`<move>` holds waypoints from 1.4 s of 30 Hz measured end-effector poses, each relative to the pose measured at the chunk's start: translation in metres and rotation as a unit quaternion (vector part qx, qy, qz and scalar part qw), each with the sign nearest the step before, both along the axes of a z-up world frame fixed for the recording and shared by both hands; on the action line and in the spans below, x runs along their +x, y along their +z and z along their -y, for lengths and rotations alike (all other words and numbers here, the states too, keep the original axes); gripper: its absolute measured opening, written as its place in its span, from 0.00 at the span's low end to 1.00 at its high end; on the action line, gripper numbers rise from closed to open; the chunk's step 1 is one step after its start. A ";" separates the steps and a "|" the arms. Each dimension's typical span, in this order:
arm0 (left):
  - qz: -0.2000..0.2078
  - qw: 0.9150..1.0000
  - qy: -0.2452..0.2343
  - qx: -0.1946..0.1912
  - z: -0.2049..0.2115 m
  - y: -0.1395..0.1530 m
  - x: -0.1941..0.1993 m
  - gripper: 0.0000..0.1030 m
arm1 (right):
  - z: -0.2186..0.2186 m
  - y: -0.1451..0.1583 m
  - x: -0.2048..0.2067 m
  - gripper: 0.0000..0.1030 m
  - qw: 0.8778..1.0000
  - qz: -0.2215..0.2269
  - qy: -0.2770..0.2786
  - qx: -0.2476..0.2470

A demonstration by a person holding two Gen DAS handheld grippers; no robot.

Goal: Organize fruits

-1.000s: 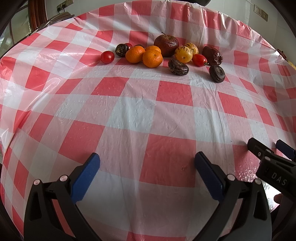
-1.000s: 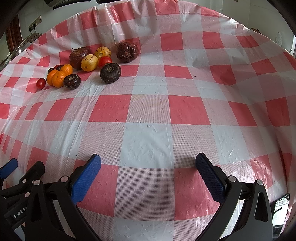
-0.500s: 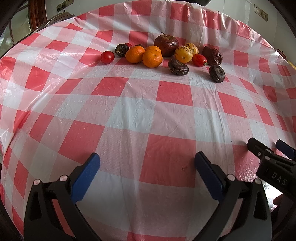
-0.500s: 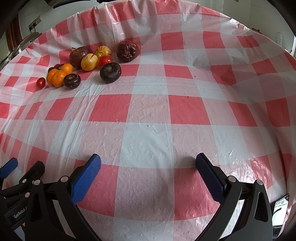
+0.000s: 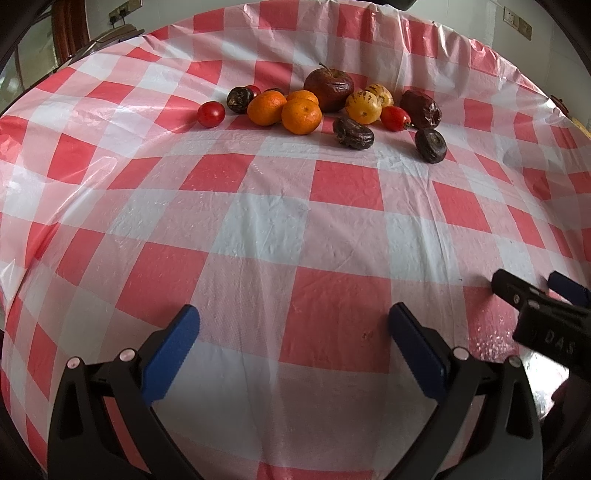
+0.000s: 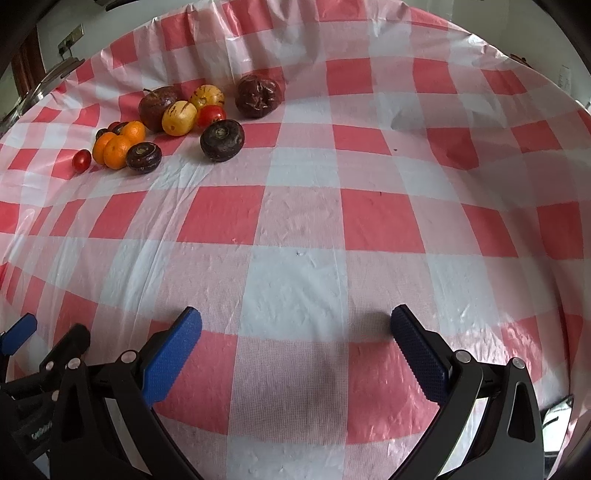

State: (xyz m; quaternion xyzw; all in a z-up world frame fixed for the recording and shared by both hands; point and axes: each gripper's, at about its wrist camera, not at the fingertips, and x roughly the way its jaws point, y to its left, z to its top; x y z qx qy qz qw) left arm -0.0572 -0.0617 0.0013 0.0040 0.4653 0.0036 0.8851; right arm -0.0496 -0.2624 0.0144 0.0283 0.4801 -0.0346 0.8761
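A cluster of fruit lies at the far side of the red-and-white checked tablecloth (image 5: 273, 229): a dark red apple (image 5: 328, 88), oranges (image 5: 301, 116), yellow speckled fruits (image 5: 363, 107), red tomatoes (image 5: 211, 114), and dark wrinkled fruits (image 5: 352, 133). The same cluster sits far left in the right wrist view, with the oranges (image 6: 116, 151) and a dark round fruit (image 6: 222, 140). My left gripper (image 5: 293, 332) is open and empty, well short of the fruit. My right gripper (image 6: 295, 336) is open and empty too. The right gripper (image 5: 539, 295) shows at the left wrist view's right edge.
The cloth (image 6: 303, 258) spreads bare between the grippers and the fruit. Its far edge drops off near a white wall with a socket (image 5: 517, 22). The left gripper's fingers (image 6: 22, 332) show at the bottom left of the right wrist view.
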 end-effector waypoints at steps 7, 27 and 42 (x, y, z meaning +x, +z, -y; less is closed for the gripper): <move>0.022 0.997 0.028 -0.071 -0.022 0.006 -0.003 0.99 | -0.004 0.008 0.034 0.96 0.999 0.023 0.025 0.039; 0.044 0.994 0.057 -0.087 -0.034 0.013 -0.005 0.99 | -0.038 0.007 0.122 0.39 0.996 0.053 0.074 0.019; 0.084 0.996 -0.005 -0.025 0.019 0.032 0.104 0.86 | 0.025 0.013 0.048 0.39 0.988 0.115 -0.045 0.092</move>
